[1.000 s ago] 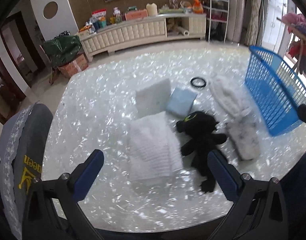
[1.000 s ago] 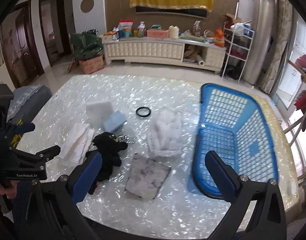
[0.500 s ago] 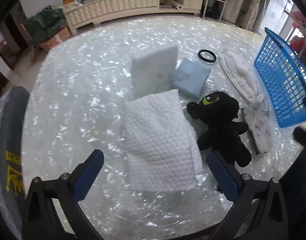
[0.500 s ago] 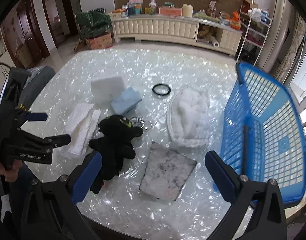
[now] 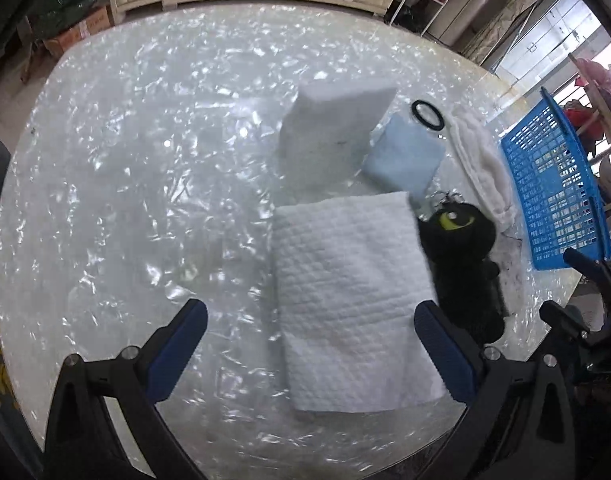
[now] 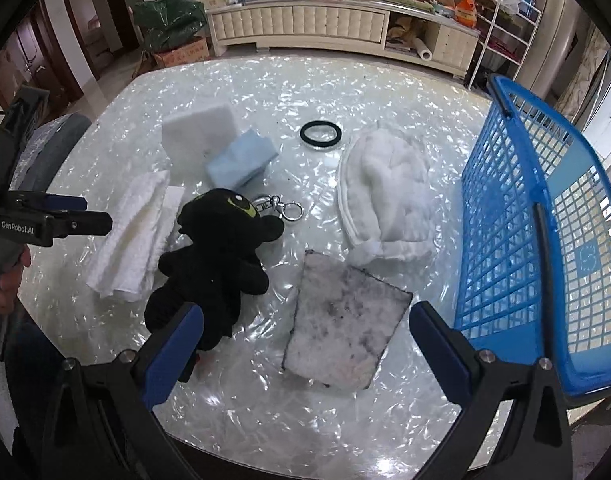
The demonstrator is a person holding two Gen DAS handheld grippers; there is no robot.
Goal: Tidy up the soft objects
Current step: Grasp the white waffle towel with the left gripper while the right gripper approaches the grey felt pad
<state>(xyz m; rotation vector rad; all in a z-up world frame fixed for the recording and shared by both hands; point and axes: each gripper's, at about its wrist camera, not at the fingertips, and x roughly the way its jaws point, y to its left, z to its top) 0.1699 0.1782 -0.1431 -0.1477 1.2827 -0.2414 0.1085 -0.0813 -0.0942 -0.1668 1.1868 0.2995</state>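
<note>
My left gripper (image 5: 311,344) is open, just above the near end of a folded white quilted cloth (image 5: 349,292), which also shows in the right wrist view (image 6: 133,236). My right gripper (image 6: 305,344) is open above a flat mottled grey-white pad (image 6: 345,332). A black plush toy (image 6: 221,260) with a keyring lies between cloth and pad. A white foam block (image 6: 199,132), a light blue sponge (image 6: 241,158) and a fluffy white bundle (image 6: 389,196) lie farther back. A blue plastic basket (image 6: 537,240) stands at the right.
A black rubber ring (image 6: 320,134) lies at the back of the shiny round table (image 6: 265,80). A grey chair back (image 6: 45,140) stands at the table's left edge. A cream sideboard (image 6: 305,24) and wire shelves stand beyond the table.
Both grippers have moved down and forward toward the table. The white cloth now fills the space between my left fingers; the grey pad sits nearer my right fingers.
</note>
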